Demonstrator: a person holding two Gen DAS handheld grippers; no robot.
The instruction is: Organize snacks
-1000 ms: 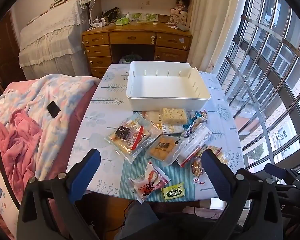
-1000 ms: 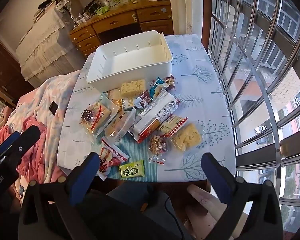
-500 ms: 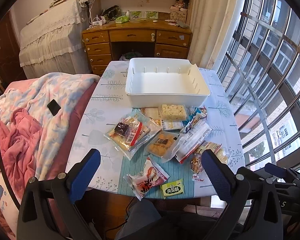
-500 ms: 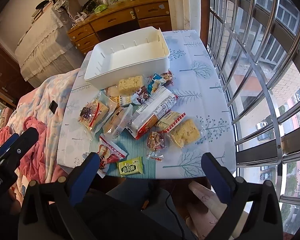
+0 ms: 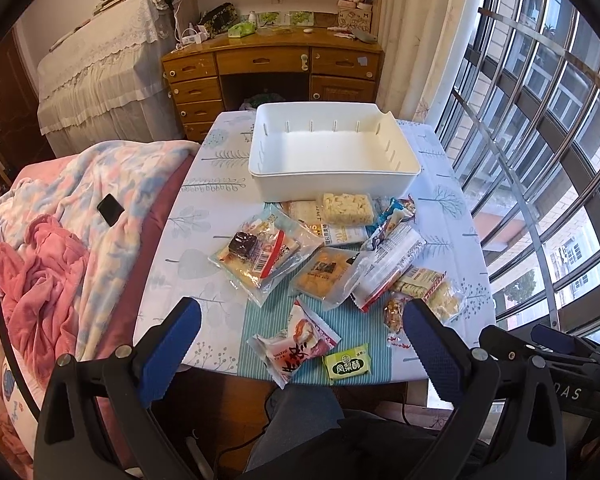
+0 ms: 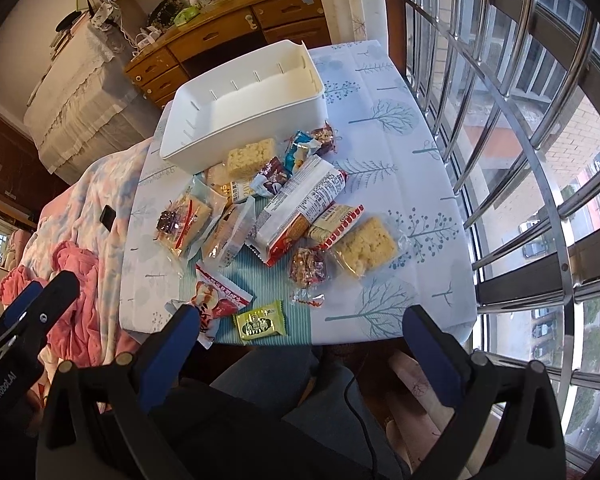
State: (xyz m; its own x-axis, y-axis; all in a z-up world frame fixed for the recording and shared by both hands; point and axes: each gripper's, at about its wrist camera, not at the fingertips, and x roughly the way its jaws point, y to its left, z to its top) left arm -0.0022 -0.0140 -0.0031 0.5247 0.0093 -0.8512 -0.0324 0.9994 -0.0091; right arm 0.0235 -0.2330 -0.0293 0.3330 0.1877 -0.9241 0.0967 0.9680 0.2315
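An empty white bin (image 5: pixel 332 156) (image 6: pixel 244 108) stands at the far end of the table. Several wrapped snacks lie in a loose pile in front of it, among them a puffed rice bar (image 5: pixel 346 208), a long biscuit pack (image 6: pixel 300 208), a red and white pouch (image 5: pixel 296 346) and a small green pack (image 5: pixel 348 364) (image 6: pixel 260 324) near the front edge. My left gripper (image 5: pixel 302 344) is open above the near edge, nothing between its fingers. My right gripper (image 6: pixel 300 350) is open too, held over the front edge.
The table (image 5: pixel 212 208) wears a tree-print cloth. A bed with pink and floral blankets (image 5: pixel 60 240) and a dark phone (image 5: pixel 111 209) lies to the left. Barred windows (image 5: pixel 540 140) close the right side. A wooden desk (image 5: pixel 272 68) stands behind. A person's legs (image 6: pixel 268 384) are under the front edge.
Both grippers have drawn slightly back and up from the table, so the snacks and bin sit a little further off. Nothing on the table has moved.
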